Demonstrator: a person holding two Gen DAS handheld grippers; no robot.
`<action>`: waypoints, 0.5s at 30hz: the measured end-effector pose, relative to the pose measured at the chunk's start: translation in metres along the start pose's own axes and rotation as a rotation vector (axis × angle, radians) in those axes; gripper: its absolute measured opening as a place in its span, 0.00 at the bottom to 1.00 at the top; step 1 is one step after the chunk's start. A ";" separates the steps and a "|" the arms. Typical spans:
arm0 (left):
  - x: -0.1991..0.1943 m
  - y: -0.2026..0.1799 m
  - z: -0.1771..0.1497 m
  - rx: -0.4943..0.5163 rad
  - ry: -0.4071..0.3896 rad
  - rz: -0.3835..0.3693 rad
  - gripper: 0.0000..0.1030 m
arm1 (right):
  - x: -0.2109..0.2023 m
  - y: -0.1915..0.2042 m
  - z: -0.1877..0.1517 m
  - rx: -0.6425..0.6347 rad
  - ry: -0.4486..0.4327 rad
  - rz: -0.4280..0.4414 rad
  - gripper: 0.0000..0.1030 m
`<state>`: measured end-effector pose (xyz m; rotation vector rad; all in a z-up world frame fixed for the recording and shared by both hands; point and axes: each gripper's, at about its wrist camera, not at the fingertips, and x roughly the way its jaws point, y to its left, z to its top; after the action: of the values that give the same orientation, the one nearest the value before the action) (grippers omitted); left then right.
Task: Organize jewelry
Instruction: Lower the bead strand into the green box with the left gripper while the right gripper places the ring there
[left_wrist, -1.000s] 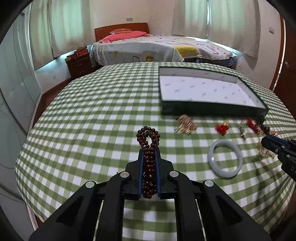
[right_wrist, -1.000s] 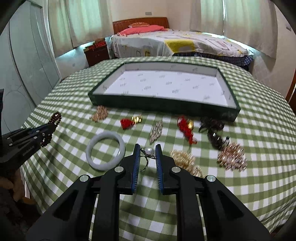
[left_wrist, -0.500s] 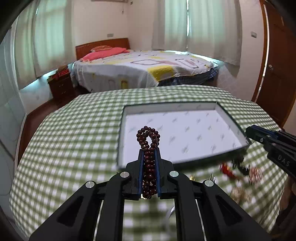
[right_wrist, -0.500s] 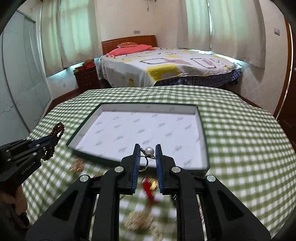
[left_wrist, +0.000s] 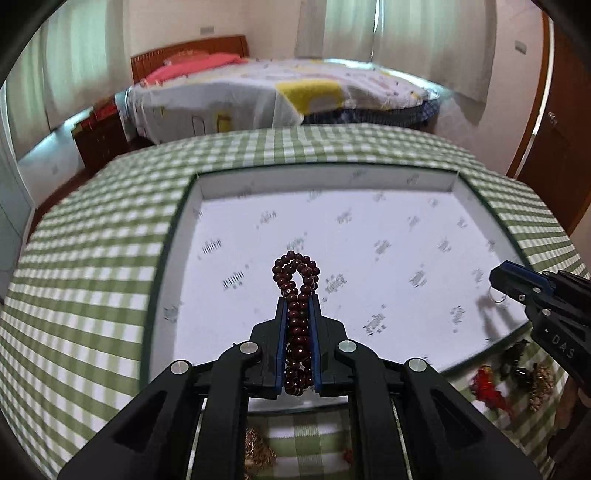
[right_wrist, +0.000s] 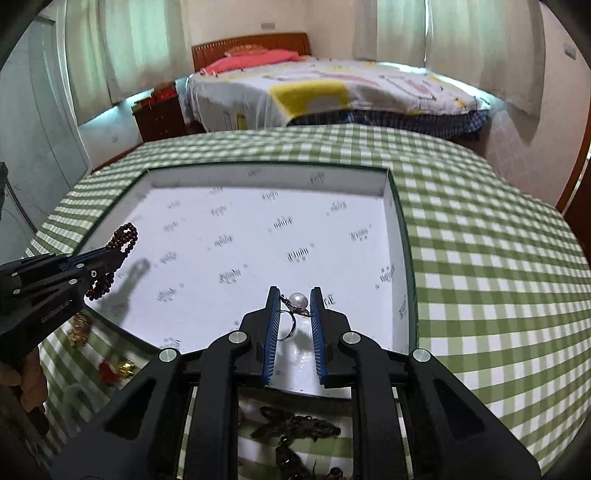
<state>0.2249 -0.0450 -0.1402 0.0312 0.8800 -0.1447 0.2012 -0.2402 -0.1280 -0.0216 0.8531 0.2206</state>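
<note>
My left gripper (left_wrist: 298, 300) is shut on a dark red bead bracelet (left_wrist: 296, 273) and holds it above the left half of the white-lined tray (left_wrist: 192, 206). My right gripper (right_wrist: 293, 295) is shut on a pearl ring (right_wrist: 297, 301) above the tray's (right_wrist: 400, 236) near right part. Each gripper shows in the other's view: the right one (left_wrist: 496, 277) at the right, the left one (right_wrist: 110, 258) with its beads at the left.
The tray lies on a round table with a green checked cloth (right_wrist: 480, 258). Loose jewelry lies on the cloth in front of the tray: red pieces (left_wrist: 487, 384), gold pieces (left_wrist: 258, 450) and dark pieces (right_wrist: 295, 428). A bed (left_wrist: 277, 96) stands beyond the table.
Both grippers have moved forward from the loose jewelry to above the tray, each still holding its piece. The tray now fills the middle of both views.
</note>
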 end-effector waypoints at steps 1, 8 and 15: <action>0.004 0.001 0.000 -0.006 0.014 -0.005 0.11 | 0.003 -0.001 -0.001 0.001 0.009 0.002 0.16; 0.013 -0.002 -0.005 0.009 0.039 -0.003 0.14 | 0.015 -0.004 -0.004 0.014 0.040 0.015 0.17; 0.015 -0.005 -0.004 0.013 0.026 0.002 0.38 | 0.018 -0.003 -0.005 0.013 0.040 0.017 0.23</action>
<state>0.2308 -0.0518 -0.1537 0.0457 0.9052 -0.1487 0.2096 -0.2406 -0.1448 -0.0066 0.8946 0.2316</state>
